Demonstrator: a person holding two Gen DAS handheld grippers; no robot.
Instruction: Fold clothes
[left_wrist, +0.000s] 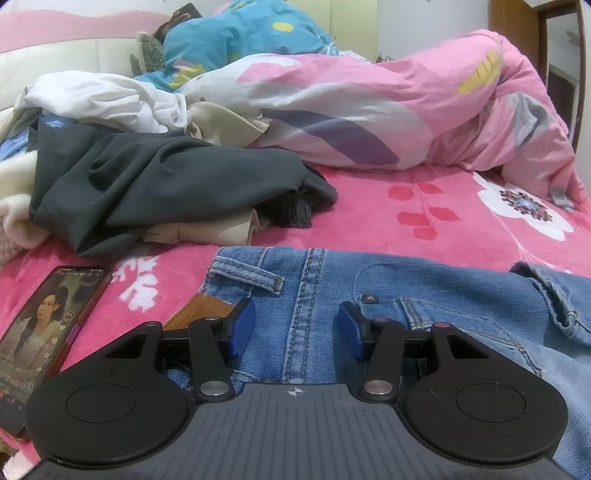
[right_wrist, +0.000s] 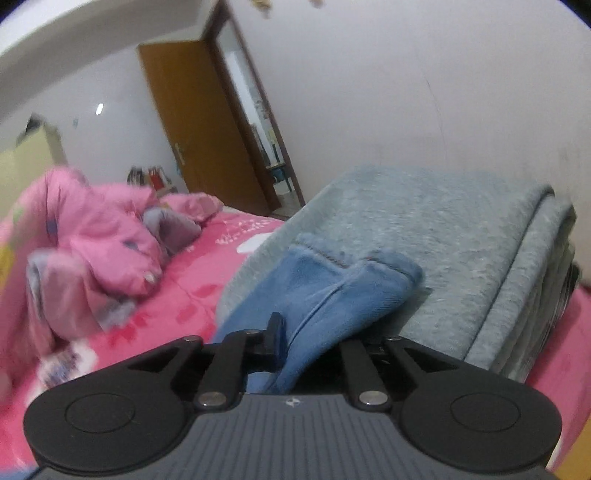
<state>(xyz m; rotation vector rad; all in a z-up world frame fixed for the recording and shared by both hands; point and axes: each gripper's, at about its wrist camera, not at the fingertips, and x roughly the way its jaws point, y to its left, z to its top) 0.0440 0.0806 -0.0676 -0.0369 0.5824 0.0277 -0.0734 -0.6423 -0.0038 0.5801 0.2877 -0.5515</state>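
Blue jeans (left_wrist: 424, 295) lie flat on the pink bedspread (left_wrist: 369, 218), waistband toward the far side, with a belt loop and a brown leather patch showing. My left gripper (left_wrist: 296, 328) hovers low over the waistband, open, its blue pads on either side of the back seam. In the right wrist view my right gripper (right_wrist: 314, 332) is shut on a blue jeans leg (right_wrist: 332, 288), which rises out of the jaws with its hem toward a grey blanket. The right finger is hidden behind the denim.
A phone (left_wrist: 44, 332) with a lit screen lies left of the jeans. Beyond them sits a pile of dark grey, beige and white clothes (left_wrist: 147, 184), a pink quilt (left_wrist: 369, 110), and a person under a blue cover. A folded grey blanket (right_wrist: 443, 240) lies to the right.
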